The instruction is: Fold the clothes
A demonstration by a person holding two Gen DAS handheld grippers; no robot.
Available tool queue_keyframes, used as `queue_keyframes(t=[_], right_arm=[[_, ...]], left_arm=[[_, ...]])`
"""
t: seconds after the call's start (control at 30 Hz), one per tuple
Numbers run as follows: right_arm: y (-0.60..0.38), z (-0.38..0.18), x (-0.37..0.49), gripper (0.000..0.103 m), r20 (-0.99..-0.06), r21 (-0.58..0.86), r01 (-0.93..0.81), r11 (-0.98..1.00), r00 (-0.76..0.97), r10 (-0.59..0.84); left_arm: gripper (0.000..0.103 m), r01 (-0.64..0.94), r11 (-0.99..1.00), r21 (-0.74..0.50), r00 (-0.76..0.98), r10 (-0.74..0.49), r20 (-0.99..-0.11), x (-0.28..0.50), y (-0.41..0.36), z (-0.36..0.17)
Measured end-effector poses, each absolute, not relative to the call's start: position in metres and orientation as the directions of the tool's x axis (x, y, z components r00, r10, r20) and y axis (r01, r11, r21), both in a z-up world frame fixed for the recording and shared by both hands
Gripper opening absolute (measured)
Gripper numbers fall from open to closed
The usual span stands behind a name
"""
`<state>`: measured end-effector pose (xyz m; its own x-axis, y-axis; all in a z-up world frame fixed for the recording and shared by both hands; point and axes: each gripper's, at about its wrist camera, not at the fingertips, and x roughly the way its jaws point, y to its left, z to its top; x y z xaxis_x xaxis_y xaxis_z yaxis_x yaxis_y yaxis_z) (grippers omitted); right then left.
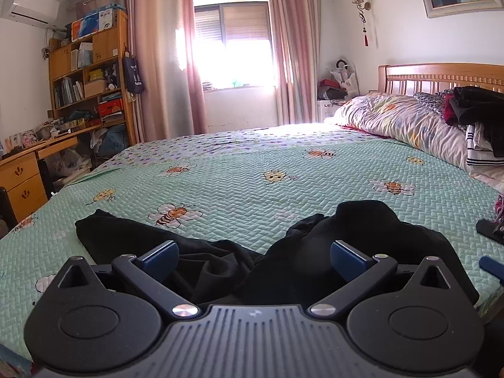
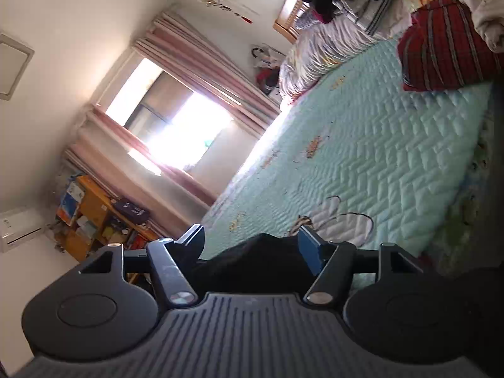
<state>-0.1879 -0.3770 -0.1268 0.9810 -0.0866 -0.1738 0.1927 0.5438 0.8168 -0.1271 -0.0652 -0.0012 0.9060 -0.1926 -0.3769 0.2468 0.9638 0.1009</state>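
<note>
A crumpled black garment (image 1: 315, 245) lies on the green bee-print bedspread (image 1: 252, 173), near the bed's front edge. One flat part of it reaches left (image 1: 126, 236) and a bunched part rises on the right. My left gripper (image 1: 253, 256) is open just above it, its blue-padded fingers (image 1: 160, 256) spread wide with black cloth lying between and beyond them. In the tilted right wrist view, my right gripper (image 2: 252, 241) is open, and a hump of the black garment (image 2: 255, 264) sits between its fingers without being pinched.
A floral duvet (image 1: 393, 119) and a heap of dark and striped clothes (image 1: 475, 119) lie by the wooden headboard (image 1: 441, 75). A red plaid bundle (image 2: 447, 50) rests on the bed. A wooden desk and shelves (image 1: 88, 72) stand to the left.
</note>
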Motion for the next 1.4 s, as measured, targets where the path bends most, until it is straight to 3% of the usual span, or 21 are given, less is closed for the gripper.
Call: queue_keyframes(t=[0.07, 0.2, 0.33, 0.97, 1.23, 1.4], right_arm=[[-0.376, -0.134, -0.177, 0.069, -0.219, 0.821, 0.184, 0.541, 0.976, 0.001], [-0.348, -0.135, -0.157, 0.069, -0.196, 0.835, 0.006, 0.55, 0.938, 0.287], [-0.316, -0.127, -0.144, 0.069, -0.22, 0.761, -0.068, 0.646, 0.909, 0.355], [-0.333, -0.128, -0.143, 0.069, -0.195, 0.774, -0.034, 0.632, 0.937, 0.289], [-0.344, -0.12, -0.162, 0.069, -0.114, 0.762, -0.015, 0.647, 0.981, 0.157], [-0.357, -0.125, -0.167, 0.069, -0.123, 0.773, 0.059, 0.631, 0.991, 0.058]], left_arm=[[0.102, 0.235, 0.968, 0.091, 0.907, -0.185, -0.378, -0.126, -0.062, -0.002], [0.102, 0.228, 0.97, 0.083, 0.906, -0.18, -0.382, -0.127, -0.059, -0.006], [0.102, 0.228, 0.97, 0.088, 0.905, -0.178, -0.386, -0.128, -0.06, -0.006], [0.102, 0.216, 0.973, 0.083, 0.899, -0.165, -0.405, -0.126, -0.061, -0.012], [0.102, 0.233, 0.97, 0.067, 0.89, -0.184, -0.417, -0.126, -0.061, -0.016], [0.102, 0.275, 0.959, 0.074, 0.872, -0.216, -0.44, -0.126, -0.069, -0.024]])
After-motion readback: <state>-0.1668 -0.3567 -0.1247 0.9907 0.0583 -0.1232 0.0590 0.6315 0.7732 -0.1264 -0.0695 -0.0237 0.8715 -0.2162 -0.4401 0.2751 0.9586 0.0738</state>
